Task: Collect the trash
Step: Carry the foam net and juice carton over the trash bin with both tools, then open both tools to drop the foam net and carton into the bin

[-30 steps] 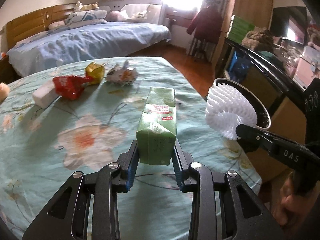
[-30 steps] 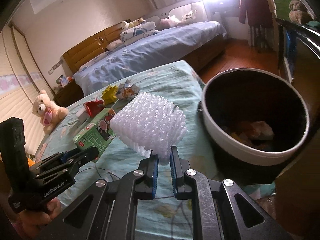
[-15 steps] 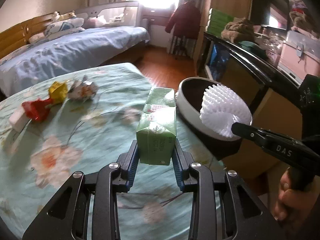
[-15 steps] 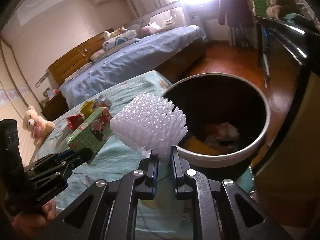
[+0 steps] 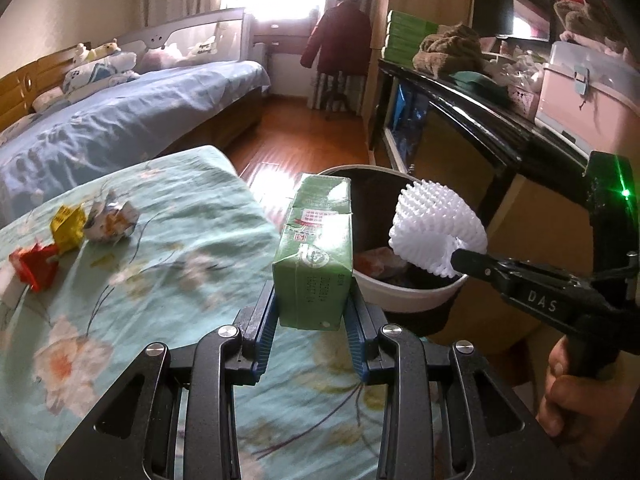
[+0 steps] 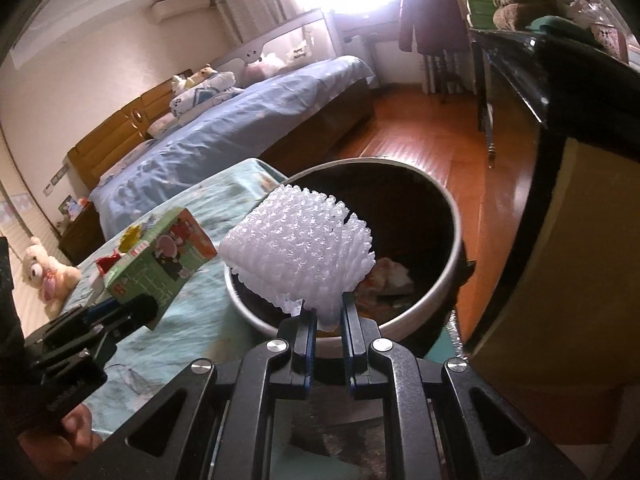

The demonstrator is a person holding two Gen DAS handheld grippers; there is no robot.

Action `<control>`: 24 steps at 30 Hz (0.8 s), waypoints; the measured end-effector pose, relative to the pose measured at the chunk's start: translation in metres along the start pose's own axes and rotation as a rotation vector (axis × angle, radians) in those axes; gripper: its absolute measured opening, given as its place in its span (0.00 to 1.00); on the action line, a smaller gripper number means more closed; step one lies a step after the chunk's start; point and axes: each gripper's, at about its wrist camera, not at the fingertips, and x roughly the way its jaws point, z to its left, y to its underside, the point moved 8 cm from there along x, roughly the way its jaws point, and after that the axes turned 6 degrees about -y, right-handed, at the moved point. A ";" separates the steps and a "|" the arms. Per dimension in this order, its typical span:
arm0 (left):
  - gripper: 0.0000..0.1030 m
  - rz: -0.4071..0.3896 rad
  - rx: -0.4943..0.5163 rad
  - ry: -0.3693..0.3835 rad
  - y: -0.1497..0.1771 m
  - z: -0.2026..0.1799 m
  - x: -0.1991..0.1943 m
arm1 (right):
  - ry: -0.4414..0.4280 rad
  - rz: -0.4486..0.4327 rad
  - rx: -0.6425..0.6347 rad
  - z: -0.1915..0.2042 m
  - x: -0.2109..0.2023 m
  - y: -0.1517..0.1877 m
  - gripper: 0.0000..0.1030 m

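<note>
While raised over the counter's edge (image 5: 224, 184), left gripper (image 5: 310, 330) clenched on a green drink carton (image 5: 316, 256), blue-padded fingers (image 5: 266, 326) pressing both of its long sides near the lower end. Carton upright, tilted slightly away, top reaching in front of the trash bin's near rim (image 5: 416, 296).

Right gripper (image 6: 328, 334), nearly closed, pinching the lower tip of a white foam fruit net (image 6: 300, 256), fingers (image 6: 306, 340) squeezing it between blue pads. Net fanned out above the fingers, held over the near side of the bin's opening (image 6: 452, 216). Seen from the left wrist, same net (image 5: 436, 232) hanging above the bin's right portion, right gripper (image 5: 472, 260) reaching in from the right, a hand (image 5: 580, 392) wrapped around its grip.

Bin round, pale rim, dark inside, standing just beside the counter on a wooden floor (image 6: 420, 136); crumpled trash already lying at its bottom (image 6: 392, 276).

Counter draped in a teal floral cloth. Left lying on it, well apart from the bin: a crumpled white wrapper (image 5: 110, 222), a yellow wrapper (image 5: 66, 226) just beside it, a red wrapper (image 5: 34, 268) nearer the left edge.

Beyond, a bed with blue bedding (image 5: 120, 120), a dark coat hanging by the bright window (image 5: 340, 40), a plush bear (image 6: 40, 276) on the far left of the right wrist view.
</note>
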 end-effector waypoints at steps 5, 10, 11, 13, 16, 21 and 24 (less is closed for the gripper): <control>0.30 0.003 0.022 0.008 -0.010 -0.014 0.010 | 0.022 0.002 0.011 -0.012 0.003 -0.005 0.11; 0.30 0.016 0.033 0.018 -0.016 -0.023 0.022 | 0.040 0.003 0.017 -0.021 0.006 -0.011 0.11; 0.30 0.019 0.034 0.020 -0.017 -0.024 0.024 | 0.042 0.003 0.017 -0.022 0.006 -0.013 0.11; 0.30 0.023 0.040 0.021 -0.018 -0.027 0.027 | 0.045 0.002 0.017 -0.024 0.008 -0.015 0.11; 0.30 0.030 0.042 0.023 -0.021 -0.029 0.032 | 0.046 0.004 0.016 -0.026 0.010 -0.017 0.11; 0.30 0.041 0.045 0.026 -0.025 -0.032 0.039 | 0.055 0.010 0.010 -0.028 0.013 -0.019 0.12; 0.30 0.046 0.048 0.026 -0.026 -0.034 0.042 | 0.057 0.015 0.009 -0.028 0.014 -0.020 0.14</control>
